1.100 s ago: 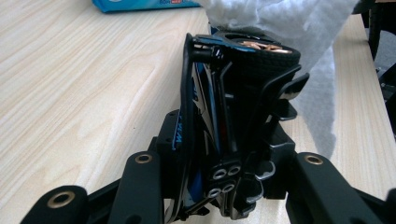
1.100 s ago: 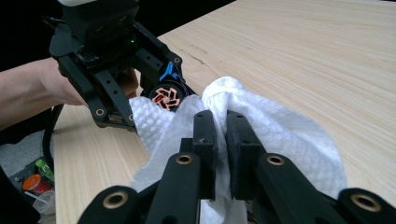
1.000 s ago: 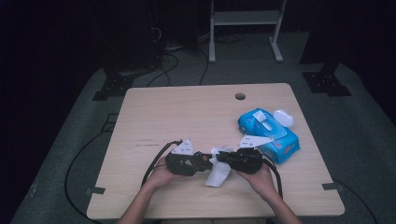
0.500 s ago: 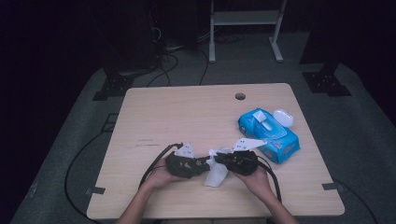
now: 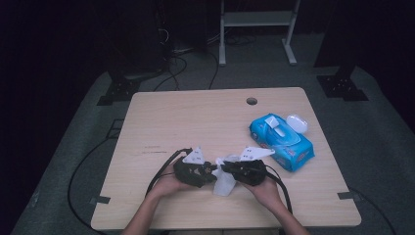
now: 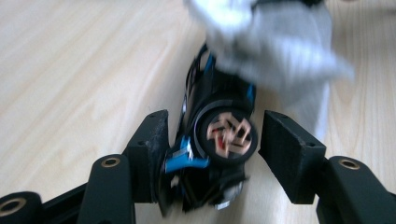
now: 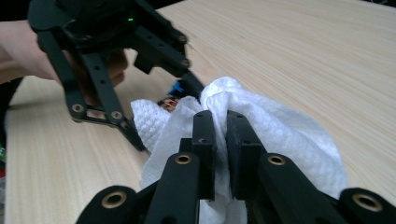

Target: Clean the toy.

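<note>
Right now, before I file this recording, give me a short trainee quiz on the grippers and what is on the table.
1. True or false: the right gripper is shut on the white wipe.
2. What sits between the jaws of the left gripper? A) a toy car B) a bottle cap C) a pen
3. What colour is the wipes pack on the table?

Key:
1. True.
2. A, the toy car. The jaws have just been opening, and one of them stands clear of the car.
3. Blue.
</note>
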The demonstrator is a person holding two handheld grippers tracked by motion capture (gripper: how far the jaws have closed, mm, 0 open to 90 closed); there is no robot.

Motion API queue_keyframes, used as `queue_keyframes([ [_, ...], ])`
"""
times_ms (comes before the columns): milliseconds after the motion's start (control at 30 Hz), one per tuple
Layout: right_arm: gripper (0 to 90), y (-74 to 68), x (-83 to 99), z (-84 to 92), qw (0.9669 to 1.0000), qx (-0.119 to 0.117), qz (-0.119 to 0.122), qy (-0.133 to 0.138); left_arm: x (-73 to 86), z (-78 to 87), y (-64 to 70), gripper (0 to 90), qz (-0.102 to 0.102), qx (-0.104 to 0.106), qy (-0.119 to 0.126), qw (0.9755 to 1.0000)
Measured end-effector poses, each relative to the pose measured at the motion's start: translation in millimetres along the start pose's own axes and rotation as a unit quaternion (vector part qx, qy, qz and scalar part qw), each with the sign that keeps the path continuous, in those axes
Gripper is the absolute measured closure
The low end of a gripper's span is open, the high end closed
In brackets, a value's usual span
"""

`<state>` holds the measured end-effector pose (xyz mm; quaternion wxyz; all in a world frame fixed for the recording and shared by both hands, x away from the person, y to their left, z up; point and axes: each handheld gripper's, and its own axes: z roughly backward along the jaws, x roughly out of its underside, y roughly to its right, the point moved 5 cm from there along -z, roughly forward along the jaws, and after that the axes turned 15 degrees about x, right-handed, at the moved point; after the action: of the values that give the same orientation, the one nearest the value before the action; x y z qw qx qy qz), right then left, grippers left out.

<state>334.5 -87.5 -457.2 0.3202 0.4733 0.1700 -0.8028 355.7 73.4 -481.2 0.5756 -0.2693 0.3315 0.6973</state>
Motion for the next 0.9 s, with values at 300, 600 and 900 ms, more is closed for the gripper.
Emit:
queue_keyframes([
  [300, 81.9, 10.7, 2.5, 5.0, 0.9998, 0.017, 0.005, -0.010, 0.9, 0.8, -0.2, 57.3, -0.018, -0.007, -0.010, 0.9998],
  [600, 81.9, 40.8, 10.2, 15.0, 0.9981, 0.058, -0.008, -0.020, 3.9, 6.6, -0.2, 57.8, -0.019, 0.005, -0.012, 0.9997],
  [900, 81.8, 41.4, 9.8, 13.4, 0.9982, 0.053, -0.021, -0.018, 4.2, 8.9, -0.2, 57.8, -0.014, 0.014, -0.018, 0.9997],
])
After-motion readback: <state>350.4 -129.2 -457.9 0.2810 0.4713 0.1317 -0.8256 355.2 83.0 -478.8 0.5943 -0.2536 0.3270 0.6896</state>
